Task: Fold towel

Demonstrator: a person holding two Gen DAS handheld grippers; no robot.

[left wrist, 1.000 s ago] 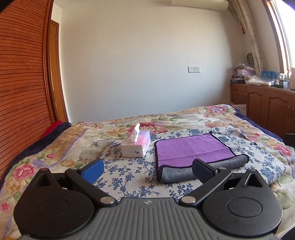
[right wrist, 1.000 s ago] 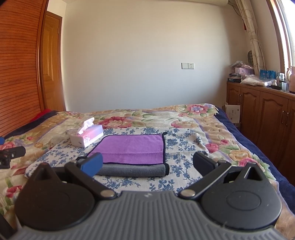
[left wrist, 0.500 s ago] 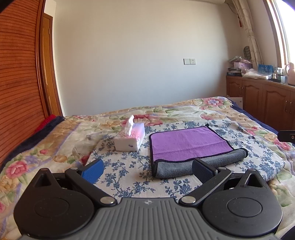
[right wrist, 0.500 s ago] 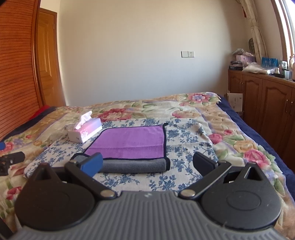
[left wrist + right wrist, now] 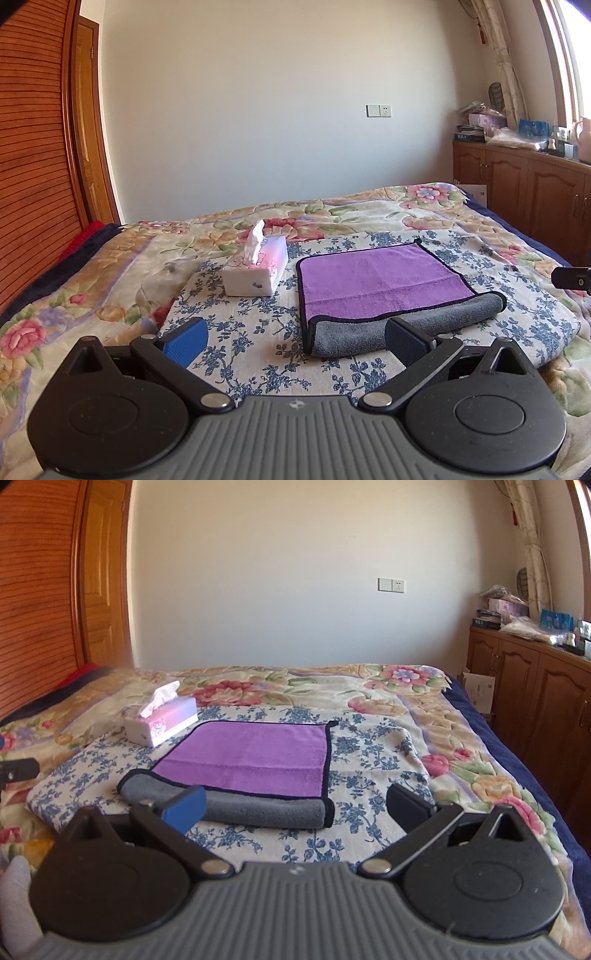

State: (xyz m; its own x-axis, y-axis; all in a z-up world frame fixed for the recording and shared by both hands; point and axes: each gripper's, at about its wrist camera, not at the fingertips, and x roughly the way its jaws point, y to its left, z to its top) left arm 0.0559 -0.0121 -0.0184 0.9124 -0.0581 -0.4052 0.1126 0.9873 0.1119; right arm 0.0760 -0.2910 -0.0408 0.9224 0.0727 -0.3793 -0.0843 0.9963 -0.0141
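A purple towel [image 5: 376,277] with a grey underside lies flat on the blue-flowered cloth on the bed; its near edge is turned over as a grey roll [image 5: 406,325]. It also shows in the right wrist view [image 5: 255,757]. My left gripper [image 5: 293,339] is open and empty, just short of the towel's near left corner. My right gripper [image 5: 295,805] is open and empty, in front of the grey roll [image 5: 258,808] near its right end. Neither touches the towel.
A white and pink tissue box [image 5: 256,271] stands left of the towel, also in the right wrist view [image 5: 160,722]. The floral bedspread [image 5: 92,295] surrounds the cloth. Wooden cabinets [image 5: 535,698] line the right wall; a wooden wardrobe [image 5: 33,147] is at left.
Both grippers have shifted slightly and drawn a little closer to the towel's near edge. The towel and tissue box have not moved. Both grippers stay open.
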